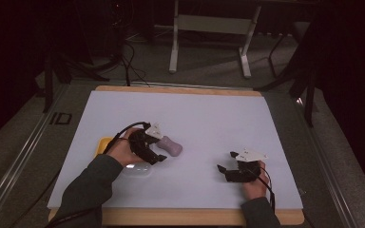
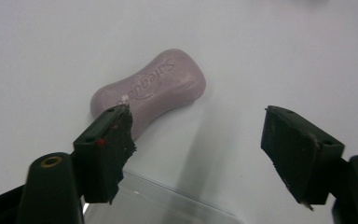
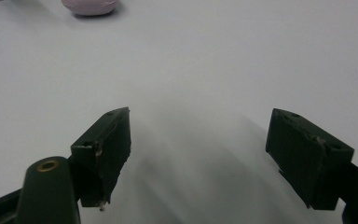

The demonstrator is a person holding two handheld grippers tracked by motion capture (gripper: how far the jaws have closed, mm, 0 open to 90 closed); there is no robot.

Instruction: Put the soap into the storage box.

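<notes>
A mauve, waisted soap bar [image 1: 172, 146] with embossed lettering lies flat on the white sheet [image 1: 195, 114], left of centre. My left gripper [image 1: 158, 148] is open right beside it, pointing at it from the left. In the left gripper view the soap bar [image 2: 149, 88] lies just beyond the left jaw, off to the left of the gap, with nothing between the jaws of the left gripper [image 2: 198, 135]. My right gripper [image 1: 225, 160] rests open at the front right. The right gripper [image 3: 198, 140] has bare sheet between its jaws, and the soap's end [image 3: 91, 5] shows at the top edge.
A yellow object [image 1: 104, 144] lies partly hidden behind the left hand. A clear plastic piece [image 1: 138, 170] sits just in front of that hand; the clear piece's edge [image 2: 168, 205] shows under the left jaws. The wooden table edge [image 1: 180, 216] runs along the front.
</notes>
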